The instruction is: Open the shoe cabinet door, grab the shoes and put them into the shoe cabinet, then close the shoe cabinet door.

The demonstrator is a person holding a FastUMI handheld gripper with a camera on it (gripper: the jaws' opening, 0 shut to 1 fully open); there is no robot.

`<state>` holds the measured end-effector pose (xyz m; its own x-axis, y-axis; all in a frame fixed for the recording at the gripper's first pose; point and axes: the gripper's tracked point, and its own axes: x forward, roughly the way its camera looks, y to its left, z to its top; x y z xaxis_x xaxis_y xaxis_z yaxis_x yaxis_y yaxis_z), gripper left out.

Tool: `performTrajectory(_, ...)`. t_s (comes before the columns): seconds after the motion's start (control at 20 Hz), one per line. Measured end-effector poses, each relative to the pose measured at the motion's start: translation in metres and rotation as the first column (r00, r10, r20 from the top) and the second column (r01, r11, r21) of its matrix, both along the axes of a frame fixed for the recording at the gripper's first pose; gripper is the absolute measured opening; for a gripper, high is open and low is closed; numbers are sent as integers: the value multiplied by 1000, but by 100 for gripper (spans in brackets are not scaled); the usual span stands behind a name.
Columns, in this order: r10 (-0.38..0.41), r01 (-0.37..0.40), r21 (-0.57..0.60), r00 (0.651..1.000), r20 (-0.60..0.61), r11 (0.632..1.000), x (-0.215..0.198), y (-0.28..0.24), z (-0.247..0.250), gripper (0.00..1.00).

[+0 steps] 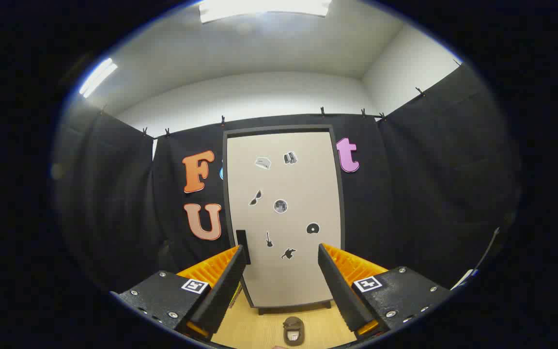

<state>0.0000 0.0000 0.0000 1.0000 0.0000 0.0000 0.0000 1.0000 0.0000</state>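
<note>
The hand-held gripper [282, 271] is spread wide, holding nothing. Low in the frame between its fingers, a dark shoe [293, 330] lies on the wooden floor [259, 329]. Beyond stands the shoe cabinet [284, 213], door [298, 281] closed, its dark handle [242, 245] just above the left fingertip
</note>
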Motion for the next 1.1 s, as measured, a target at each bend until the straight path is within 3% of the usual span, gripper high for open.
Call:
performTrajectory(0.6, 9, -9, -6, 1000, -2, 1000, 1, 1, -1, 93)
performTrajectory(1.1, 76, -76, 2, 997, -19, 997, 23, 49, -17, 94)
